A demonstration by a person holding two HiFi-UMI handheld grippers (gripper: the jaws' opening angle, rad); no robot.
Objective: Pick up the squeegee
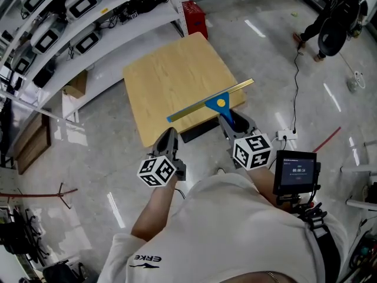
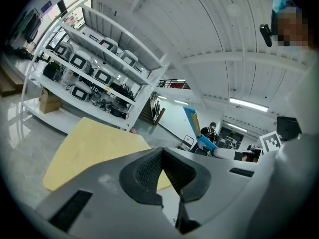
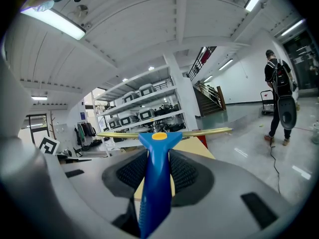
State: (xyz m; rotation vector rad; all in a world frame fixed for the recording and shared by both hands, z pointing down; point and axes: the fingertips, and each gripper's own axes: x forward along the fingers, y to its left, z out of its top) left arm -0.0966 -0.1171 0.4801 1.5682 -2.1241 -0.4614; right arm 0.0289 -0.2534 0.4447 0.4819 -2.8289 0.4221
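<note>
- One squeegee [image 1: 215, 103]: the right gripper [image 1: 234, 122] clamps its blue handle between both jaws, and the yellow blade lies crosswise just past the fingertips.
- Two grippers: the left gripper [image 1: 168, 139], beside the right one, has its jaws closed together on nothing.
- One wooden table [image 1: 171, 75] lies ahead of and below both grippers.
- One person [image 1: 333, 16] stands well beyond the right gripper, off to its right.

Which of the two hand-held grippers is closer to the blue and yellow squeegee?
Right. The right hand-held gripper clamps the squeegee by its blue handle; the left hand-held gripper sits apart to its left, shut on nothing.
</note>
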